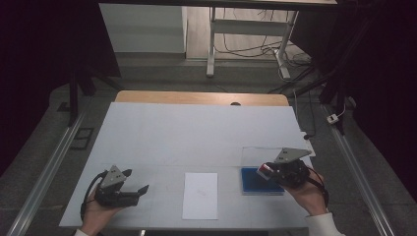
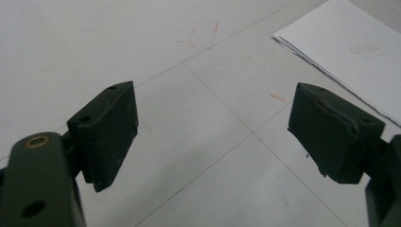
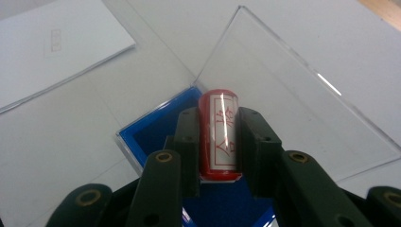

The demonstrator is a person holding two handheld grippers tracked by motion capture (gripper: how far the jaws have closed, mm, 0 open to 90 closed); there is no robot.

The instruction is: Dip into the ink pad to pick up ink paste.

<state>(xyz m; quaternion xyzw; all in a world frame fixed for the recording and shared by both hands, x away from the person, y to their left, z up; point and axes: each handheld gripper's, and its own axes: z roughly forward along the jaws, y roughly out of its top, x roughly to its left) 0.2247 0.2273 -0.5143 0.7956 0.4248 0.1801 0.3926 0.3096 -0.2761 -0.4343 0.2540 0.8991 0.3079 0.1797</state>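
Red plastic, glossy, with a white label of red characters down its side: that is the stamp (image 3: 218, 135), a short cylinder clamped across its barrel by the right tool (image 3: 217, 142). In the right gripper view it sits at the centre of the frame, upright between the black jaws, poised over the blue ink pad (image 3: 151, 130) whose clear hinged lid (image 3: 288, 104) stands tilted open toward the upper right. In the high view the same tool (image 1: 268, 171) hangs at the lower right of the counter (image 1: 196, 132), above the near edge of the blue pad (image 1: 255, 182).

I judge the stamp light and rigid, but its smooth round wall is slippery; the hold across the middle of the barrel, label facing the camera, looks right, since it leaves the lower end free. Whether that end already touches the pad I cannot tell, as the jaws hide it.

At the lower left of the high view, the left tool (image 1: 137, 183) rests low over the counter with its jaws spread wide and nothing between them; the left gripper view shows bare white surface there. A white sheet of paper (image 1: 200, 194) lies at the lower centre, between the two tools; thin and limp, it would slide easily unless held flat.
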